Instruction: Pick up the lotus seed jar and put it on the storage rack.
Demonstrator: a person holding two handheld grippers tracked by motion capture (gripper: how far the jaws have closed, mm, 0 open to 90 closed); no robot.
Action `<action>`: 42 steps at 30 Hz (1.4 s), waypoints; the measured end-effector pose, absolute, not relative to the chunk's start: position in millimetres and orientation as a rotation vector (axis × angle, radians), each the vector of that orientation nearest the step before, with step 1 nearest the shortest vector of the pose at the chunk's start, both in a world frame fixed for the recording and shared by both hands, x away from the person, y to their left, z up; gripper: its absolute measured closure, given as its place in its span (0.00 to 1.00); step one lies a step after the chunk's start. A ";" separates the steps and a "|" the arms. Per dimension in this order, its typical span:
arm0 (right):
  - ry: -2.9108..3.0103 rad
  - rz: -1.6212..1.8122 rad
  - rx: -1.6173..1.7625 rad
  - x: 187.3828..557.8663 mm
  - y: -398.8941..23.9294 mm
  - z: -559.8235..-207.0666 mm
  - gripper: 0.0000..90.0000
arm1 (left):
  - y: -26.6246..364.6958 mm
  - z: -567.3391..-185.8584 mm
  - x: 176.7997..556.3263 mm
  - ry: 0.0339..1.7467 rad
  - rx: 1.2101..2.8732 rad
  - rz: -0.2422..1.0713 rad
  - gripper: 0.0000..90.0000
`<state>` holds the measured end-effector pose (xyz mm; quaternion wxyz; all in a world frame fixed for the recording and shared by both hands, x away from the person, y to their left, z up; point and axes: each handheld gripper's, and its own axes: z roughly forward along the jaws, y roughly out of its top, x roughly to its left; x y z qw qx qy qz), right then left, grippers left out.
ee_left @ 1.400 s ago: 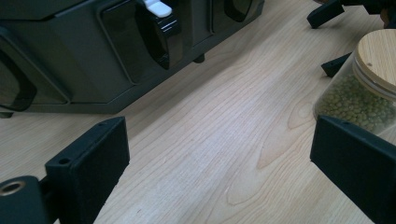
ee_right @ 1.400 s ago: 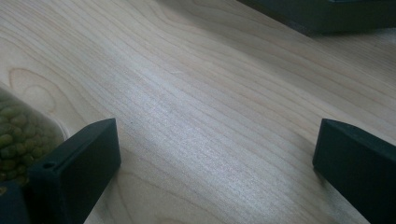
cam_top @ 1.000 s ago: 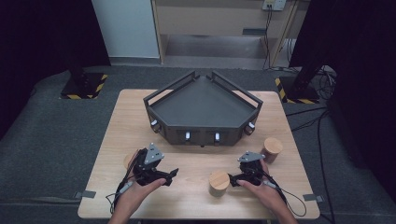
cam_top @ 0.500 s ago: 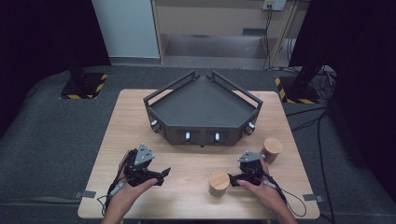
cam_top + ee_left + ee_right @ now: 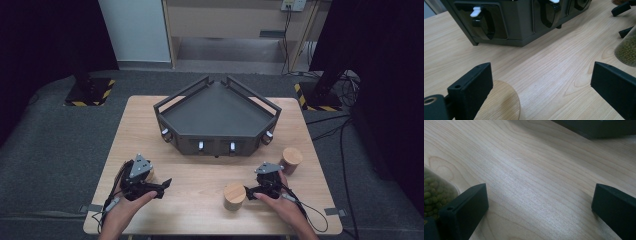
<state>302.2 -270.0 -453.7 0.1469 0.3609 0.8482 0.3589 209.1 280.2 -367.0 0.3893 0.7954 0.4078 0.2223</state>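
Jar (image 5: 234, 196) with wooden lid stands at 9 o'clock of the right gripper (image 5: 251, 192), jaws spread and empty; left gripper (image 5: 165, 184) likewise spread, empty.

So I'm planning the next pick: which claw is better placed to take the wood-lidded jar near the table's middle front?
Right. The right claw sits open, right beside that jar; the left claw is further off across bare table.

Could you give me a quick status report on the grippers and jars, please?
Left gripper open, empty. Right gripper open, beside jar. Second jar untouched. Nothing blocking.
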 end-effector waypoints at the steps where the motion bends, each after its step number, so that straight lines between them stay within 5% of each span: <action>1: 2.441 1.033 1.039 302.2 -270.0 -453.6 0.01 | 281.5 -367.1 208.4 1.041 2.018 0.567 0.04; 42: 2.440 1.033 1.041 302.0 -270.1 -453.6 0.01 | 313.2 -387.8 206.4 1.184 2.004 0.587 0.03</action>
